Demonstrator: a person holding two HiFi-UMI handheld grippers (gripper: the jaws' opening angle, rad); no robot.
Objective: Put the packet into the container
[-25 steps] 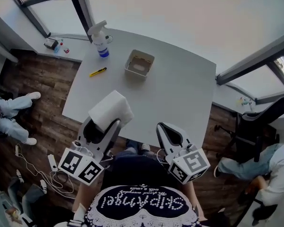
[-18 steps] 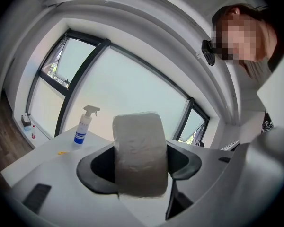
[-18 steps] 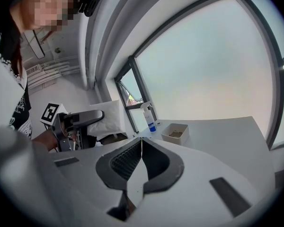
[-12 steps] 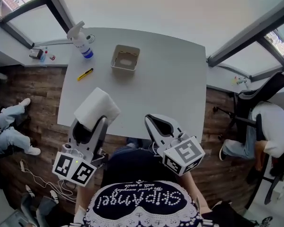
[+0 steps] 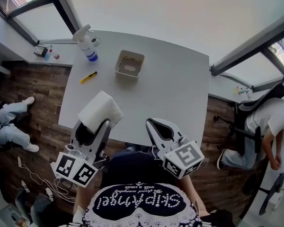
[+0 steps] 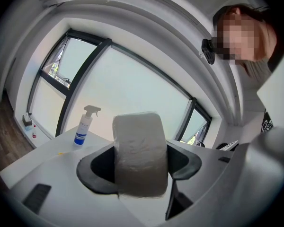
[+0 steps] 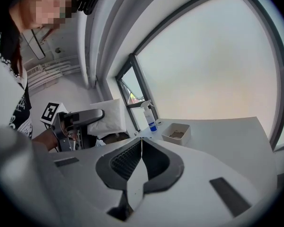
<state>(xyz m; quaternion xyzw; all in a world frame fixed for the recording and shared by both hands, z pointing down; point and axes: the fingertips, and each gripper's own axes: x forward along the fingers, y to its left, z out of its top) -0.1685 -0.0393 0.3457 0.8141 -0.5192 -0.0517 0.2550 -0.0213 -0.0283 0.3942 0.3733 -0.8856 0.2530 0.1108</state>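
A white, pillow-like packet (image 5: 100,111) is clamped in my left gripper (image 5: 97,125), which hangs over the table's near edge. In the left gripper view the packet (image 6: 139,150) fills the gap between the dark jaws of the left gripper (image 6: 139,168). The container (image 5: 129,65), a small open beige tub, stands on the grey table (image 5: 180,89) towards the far side, well ahead of the packet. My right gripper (image 5: 161,128) is shut with nothing in it, near the table's front edge. The right gripper view shows the right gripper (image 7: 141,148), the container (image 7: 176,134) and the held packet (image 7: 108,118).
A spray bottle (image 5: 87,44) stands at the table's far left corner, and a yellow cutter (image 5: 89,77) lies left of the container. A seated person's legs (image 5: 9,122) are on the floor at the left. Another person (image 5: 267,124) sits beside an office chair at the right.
The head camera has swung a little, shifting the whole scene. Both grippers keep the same place relative to the table, and the packet stays in the left one.
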